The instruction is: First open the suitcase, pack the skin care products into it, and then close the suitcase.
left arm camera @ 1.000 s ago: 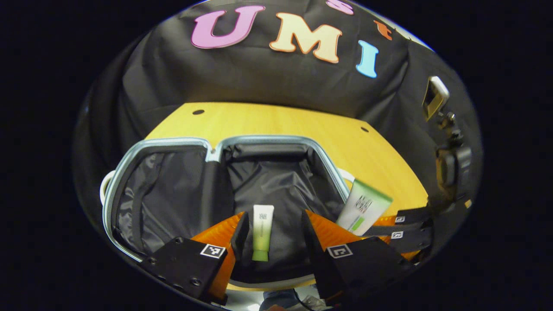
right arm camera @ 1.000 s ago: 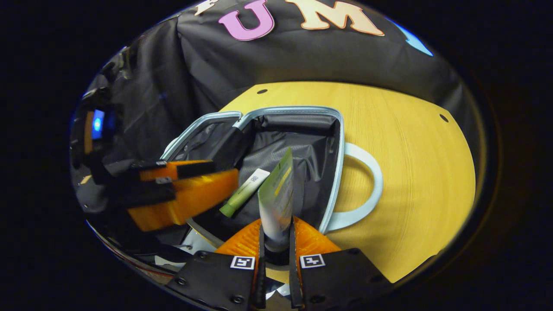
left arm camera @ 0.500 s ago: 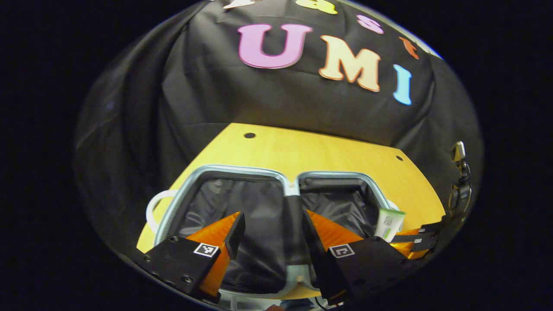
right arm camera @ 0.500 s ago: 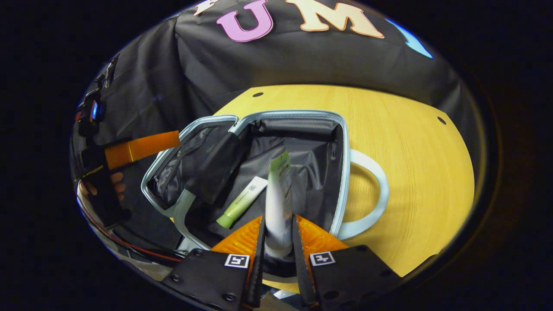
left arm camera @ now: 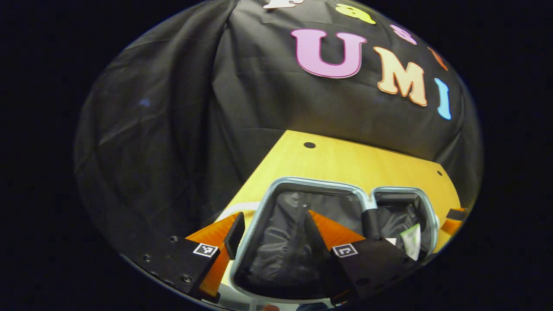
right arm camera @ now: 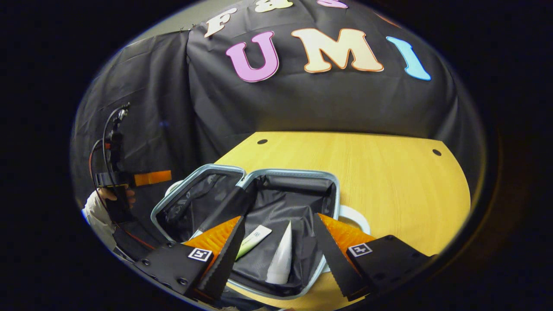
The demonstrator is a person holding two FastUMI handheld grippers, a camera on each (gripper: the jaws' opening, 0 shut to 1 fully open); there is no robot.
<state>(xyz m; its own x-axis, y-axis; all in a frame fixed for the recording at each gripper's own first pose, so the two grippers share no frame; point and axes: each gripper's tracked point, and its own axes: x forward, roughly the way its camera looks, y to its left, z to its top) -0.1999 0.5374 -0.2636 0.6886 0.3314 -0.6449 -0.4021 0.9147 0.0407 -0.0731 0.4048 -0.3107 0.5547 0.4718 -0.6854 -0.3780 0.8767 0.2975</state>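
Between right tongs [right arm camera: 278,237]: tube [right arm camera: 281,255].

This is a staged recording booth, not a lived-in room. Black cloth [right arm camera: 311,99] hangs in folds as a wall behind and around a bare light-wood bench [right arm camera: 389,181] with small round holes near its far corners. At the bench's left edge, cables [right arm camera: 100,149] run along a hand-held rig.

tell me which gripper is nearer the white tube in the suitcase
Right. The right gripper hangs open just above the white tube lying in the suitcase; the left gripper is off beyond the suitcase's other half.
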